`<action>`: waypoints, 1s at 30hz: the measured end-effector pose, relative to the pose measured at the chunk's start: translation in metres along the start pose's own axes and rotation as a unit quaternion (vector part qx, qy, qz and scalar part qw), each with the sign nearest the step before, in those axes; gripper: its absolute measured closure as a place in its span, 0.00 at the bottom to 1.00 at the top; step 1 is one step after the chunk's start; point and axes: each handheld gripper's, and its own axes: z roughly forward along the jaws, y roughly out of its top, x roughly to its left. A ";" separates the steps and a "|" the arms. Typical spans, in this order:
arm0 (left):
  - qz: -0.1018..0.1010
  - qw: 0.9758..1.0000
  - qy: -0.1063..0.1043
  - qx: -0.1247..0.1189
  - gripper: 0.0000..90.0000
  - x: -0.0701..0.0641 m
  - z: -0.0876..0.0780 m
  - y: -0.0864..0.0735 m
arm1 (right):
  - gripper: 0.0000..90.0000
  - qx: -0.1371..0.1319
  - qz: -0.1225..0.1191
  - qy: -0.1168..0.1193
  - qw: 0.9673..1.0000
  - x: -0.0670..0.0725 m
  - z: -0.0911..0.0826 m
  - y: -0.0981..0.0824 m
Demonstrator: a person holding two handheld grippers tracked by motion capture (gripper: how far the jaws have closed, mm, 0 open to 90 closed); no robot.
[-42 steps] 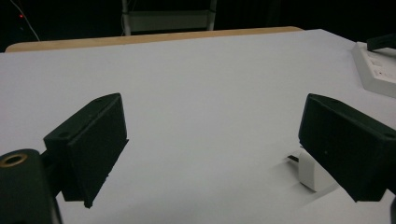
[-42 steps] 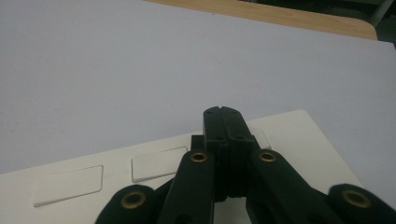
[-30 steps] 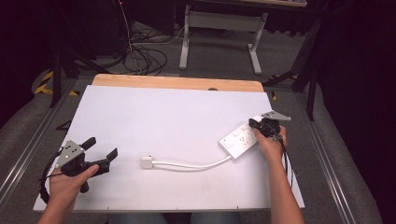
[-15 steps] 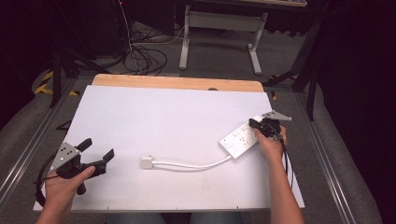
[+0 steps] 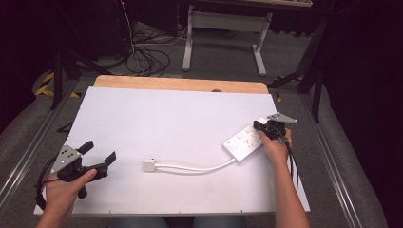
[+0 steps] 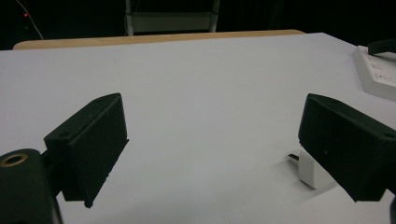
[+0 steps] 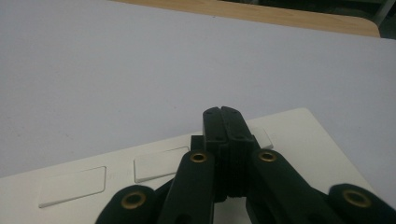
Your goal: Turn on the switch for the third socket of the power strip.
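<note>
Power strip lay near the right edge of the white surface, set at a slant, its far end angled toward the far right corner. A white cord ran from its near end toward the middle of the near edge and ended in a small white plug resting on the surface.

Right hand-held gripper sat over the far end of the power strip, the person's right hand behind it at the right edge. In the right gripper view the two black jaws were clenched together, pads pressed face to face with nothing between them, and the closed tip rested on or just above the strip's top face, beside its flat rectangular panels. Whether the tip actually touched the casing could not be told.

Left hand-held gripper was held near the near left corner, well apart from the strip, gripped by the left hand. Its jaws stood released, wide apart and empty. In the left gripper view the plug lay just beside the right-hand jaw, partly hidden by it, not between the pads. The near end of the power strip showed at the far right of that view.
</note>
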 end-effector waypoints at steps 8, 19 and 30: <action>-0.002 1.000 0.003 0.000 0.09 0.001 -0.002 0.000 | 1.00 0.001 0.007 0.002 1.000 0.000 0.000 0.000; -0.005 1.000 0.003 -0.001 0.10 0.002 -0.003 0.000 | 0.99 -0.018 -0.007 0.013 1.000 0.005 -0.004 0.006; -0.006 1.000 0.003 -0.001 0.10 0.003 -0.003 0.000 | 0.96 -0.026 -0.013 0.022 0.999 0.012 -0.012 0.009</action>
